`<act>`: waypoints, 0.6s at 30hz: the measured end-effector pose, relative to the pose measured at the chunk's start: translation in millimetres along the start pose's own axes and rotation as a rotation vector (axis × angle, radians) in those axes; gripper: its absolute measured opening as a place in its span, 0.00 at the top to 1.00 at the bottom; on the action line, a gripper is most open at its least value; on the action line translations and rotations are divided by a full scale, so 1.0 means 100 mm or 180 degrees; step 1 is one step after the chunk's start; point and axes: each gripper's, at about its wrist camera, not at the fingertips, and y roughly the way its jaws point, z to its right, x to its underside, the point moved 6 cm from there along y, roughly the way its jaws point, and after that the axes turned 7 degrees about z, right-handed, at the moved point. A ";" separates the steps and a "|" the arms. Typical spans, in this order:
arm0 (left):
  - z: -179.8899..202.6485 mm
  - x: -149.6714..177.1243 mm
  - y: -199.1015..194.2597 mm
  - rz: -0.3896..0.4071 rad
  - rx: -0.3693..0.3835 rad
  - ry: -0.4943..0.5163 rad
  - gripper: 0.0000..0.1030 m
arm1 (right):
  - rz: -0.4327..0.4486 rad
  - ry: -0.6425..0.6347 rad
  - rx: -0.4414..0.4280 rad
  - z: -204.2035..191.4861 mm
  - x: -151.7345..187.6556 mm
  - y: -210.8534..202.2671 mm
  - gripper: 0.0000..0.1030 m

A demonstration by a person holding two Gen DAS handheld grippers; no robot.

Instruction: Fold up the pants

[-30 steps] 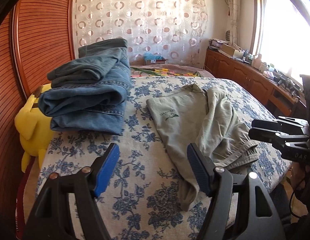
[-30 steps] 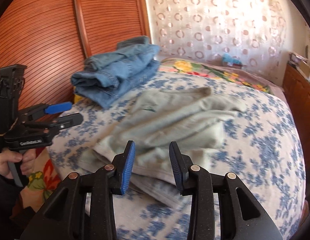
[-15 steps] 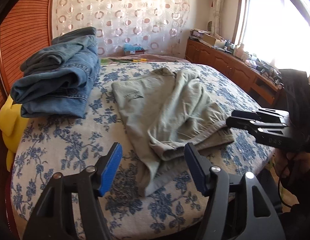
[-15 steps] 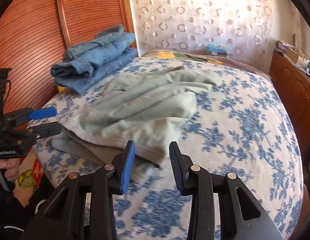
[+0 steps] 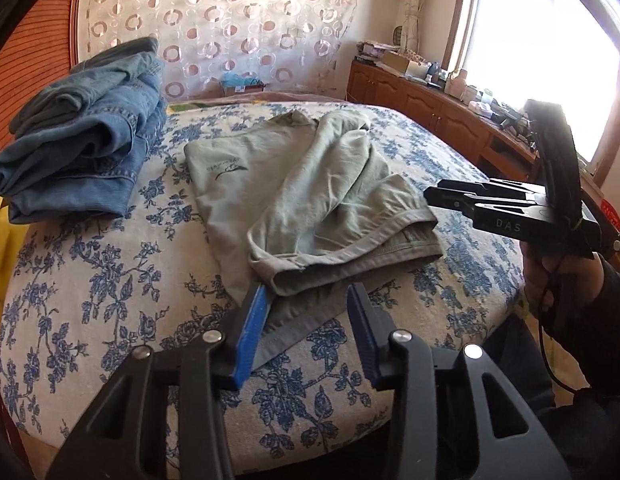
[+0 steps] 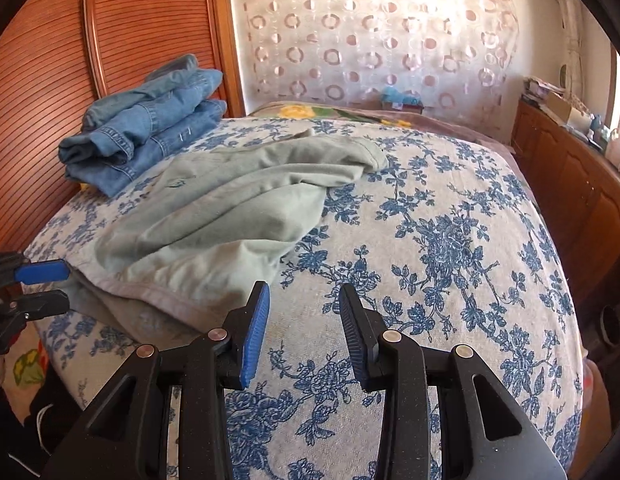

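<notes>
Your left gripper sits at the lower centre of its view with its jaws parted and nothing pinched; they have just been closing, and the near corner of the grey-green pants lies between and just ahead of the pads without being pressed. Your right gripper, at the lower centre of its own view, is also unclenched and empty, with only the floral bedspread between its pads and the pants' waistband edge just to its left.

The pants lie rumpled in the middle of the bed, one layer bunched over another. The risk I see is that the left jaws close on the top layer only, or catch the bedspread along with the hem, so a lift would drag the cover or let the lower leg slide out. If the right gripper closes where it is, it would probably grab bedspread rather than cloth. A wide sweep toward the upper left could knock the folded jeans.
</notes>
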 end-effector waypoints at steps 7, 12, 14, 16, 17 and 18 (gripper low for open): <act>-0.14 0.03 0.14 -0.0121 -0.0053 -0.0119 0.60 | -0.0018 0.0029 -0.0029 0.02 0.07 0.06 0.65; -0.12 -0.05 0.12 -0.0045 0.0006 -0.0127 0.60 | -0.0035 0.0061 -0.0014 0.01 0.09 0.03 0.64; -0.11 -0.07 0.14 -0.0041 0.0003 -0.0099 0.60 | -0.0017 0.0068 -0.0042 -0.03 0.09 -0.03 0.63; -0.10 -0.09 0.17 -0.0044 0.0002 -0.0064 0.61 | 0.0010 0.0053 -0.0074 -0.09 0.09 -0.09 0.62; -0.10 -0.11 0.19 -0.0048 -0.0004 -0.0048 0.64 | 0.0021 0.0047 -0.0096 -0.11 0.09 -0.12 0.61; -0.10 -0.11 0.19 -0.0050 -0.0008 -0.0036 0.65 | 0.0032 0.0043 -0.0121 -0.14 0.09 -0.14 0.61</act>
